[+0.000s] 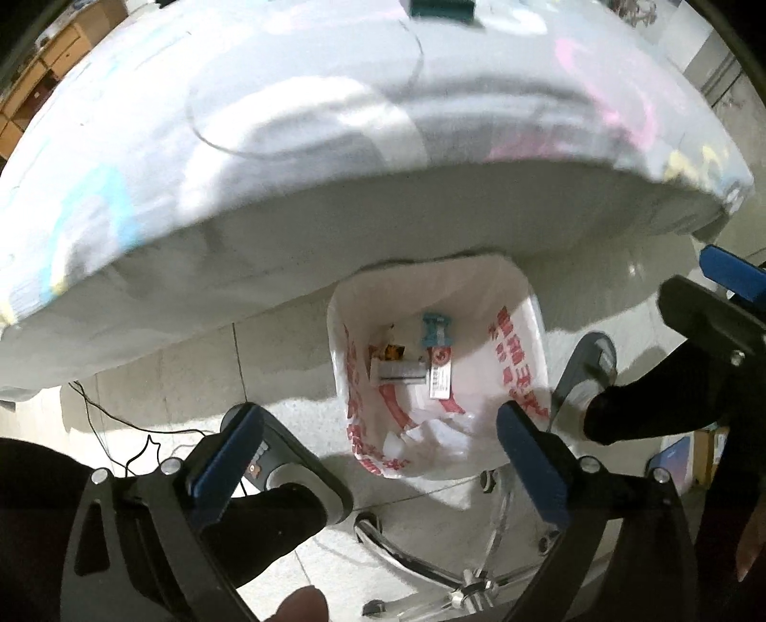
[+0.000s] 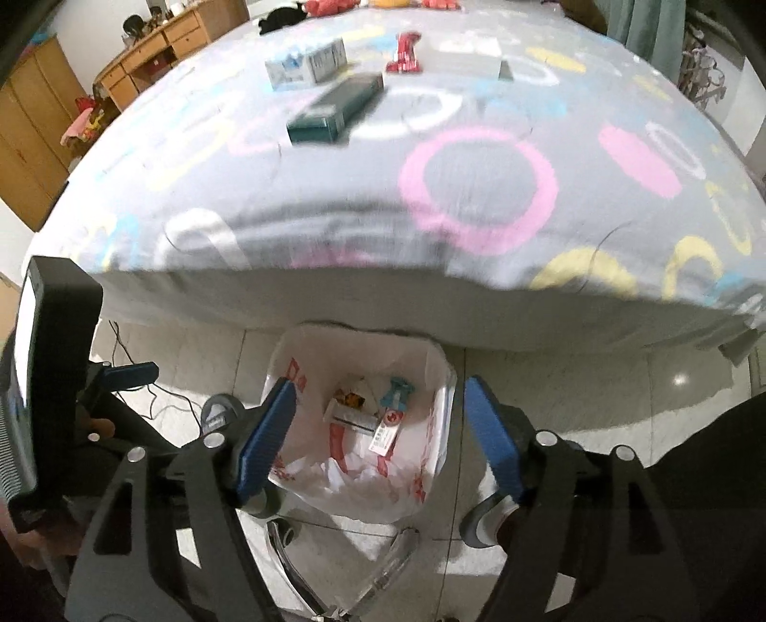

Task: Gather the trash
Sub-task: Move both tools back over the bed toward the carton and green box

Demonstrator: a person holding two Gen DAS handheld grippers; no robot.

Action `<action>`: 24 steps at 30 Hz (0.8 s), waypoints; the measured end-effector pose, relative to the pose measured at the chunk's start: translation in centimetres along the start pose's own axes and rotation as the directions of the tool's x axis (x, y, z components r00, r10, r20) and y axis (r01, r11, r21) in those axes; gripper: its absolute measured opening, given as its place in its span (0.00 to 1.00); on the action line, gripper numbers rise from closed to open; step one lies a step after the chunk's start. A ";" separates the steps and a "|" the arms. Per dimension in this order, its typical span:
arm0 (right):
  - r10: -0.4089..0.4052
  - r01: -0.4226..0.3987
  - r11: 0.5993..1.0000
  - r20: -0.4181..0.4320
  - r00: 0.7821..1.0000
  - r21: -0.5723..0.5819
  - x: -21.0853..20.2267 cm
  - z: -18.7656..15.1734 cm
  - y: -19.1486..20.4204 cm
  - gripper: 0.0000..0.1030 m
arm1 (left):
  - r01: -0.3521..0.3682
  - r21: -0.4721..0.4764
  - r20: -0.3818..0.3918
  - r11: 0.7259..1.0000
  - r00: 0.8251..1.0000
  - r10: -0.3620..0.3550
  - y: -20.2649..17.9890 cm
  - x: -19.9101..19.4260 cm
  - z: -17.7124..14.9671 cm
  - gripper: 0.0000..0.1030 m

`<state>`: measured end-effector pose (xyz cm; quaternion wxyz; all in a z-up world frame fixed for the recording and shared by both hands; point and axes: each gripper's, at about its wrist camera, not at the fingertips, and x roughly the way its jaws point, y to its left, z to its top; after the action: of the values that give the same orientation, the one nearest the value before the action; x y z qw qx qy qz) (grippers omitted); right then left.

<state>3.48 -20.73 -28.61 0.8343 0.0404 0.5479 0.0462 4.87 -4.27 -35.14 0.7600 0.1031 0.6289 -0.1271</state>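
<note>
A trash bin lined with a white bag with red print [image 1: 519, 344] [image 2: 433, 383] stands on the floor at the bed's foot. Several wrappers and a small teal piece [image 1: 433, 330] [image 2: 396, 390] lie inside. My left gripper [image 1: 378, 459] is open and empty above the bin's near side. My right gripper [image 2: 378, 430] is open and empty, also over the bin. On the bed lie a dark teal box [image 2: 335, 110] [image 1: 443, 9], a white-blue box [image 2: 306, 64] and a red wrapper [image 2: 406, 52].
The bed with a grey ring-patterned sheet [image 1: 335, 119] [image 2: 478, 191] fills the upper half. A chair base with castors [image 1: 455, 564] sits below the bin. The person's slippered feet [image 1: 586, 368] flank it. A cable [image 1: 110, 421] lies on the tiles. Wooden drawers [image 2: 158, 43] stand far left.
</note>
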 end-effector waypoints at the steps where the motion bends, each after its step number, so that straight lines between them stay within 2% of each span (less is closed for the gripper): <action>1: 0.001 -0.001 1.000 0.013 1.000 -0.002 -0.8 0.1 0.1 0.73 | -0.008 -0.003 0.014 1.000 1.000 0.008 0.2 -0.6 0.1 0.92; 5: 0.006 -0.005 1.000 0.070 0.998 -0.013 -3.7 0.8 0.3 0.79 | -0.018 -0.021 0.080 1.000 0.997 0.020 0.6 -3.0 0.3 0.92; 8: 0.013 -0.011 1.000 0.113 0.993 -0.018 -5.8 1.5 0.6 0.83 | -0.028 -0.028 0.152 0.999 0.988 0.032 0.9 -5.4 0.7 0.92; 12: 0.014 -0.010 1.000 0.173 0.985 -0.023 -8.6 2.6 0.9 0.88 | 0.002 -0.034 0.276 0.999 0.961 0.007 1.4 -9.2 1.2 0.92; 16: 0.018 -0.011 0.999 0.219 0.976 -0.032 -11.2 3.4 1.2 0.88 | -0.015 -0.043 0.357 0.999 0.934 0.029 1.8 -12.3 1.6 0.92; 24: 0.022 -0.006 0.998 0.295 0.955 -0.057 -15.2 4.7 2.0 0.90 | 0.002 -0.066 0.447 0.998 0.894 0.028 2.0 -17.5 2.2 0.92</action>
<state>1.74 -20.65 -12.71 0.9072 0.0277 0.4153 0.0606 4.46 -1.95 -17.53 0.8880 0.0505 0.4405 -0.1217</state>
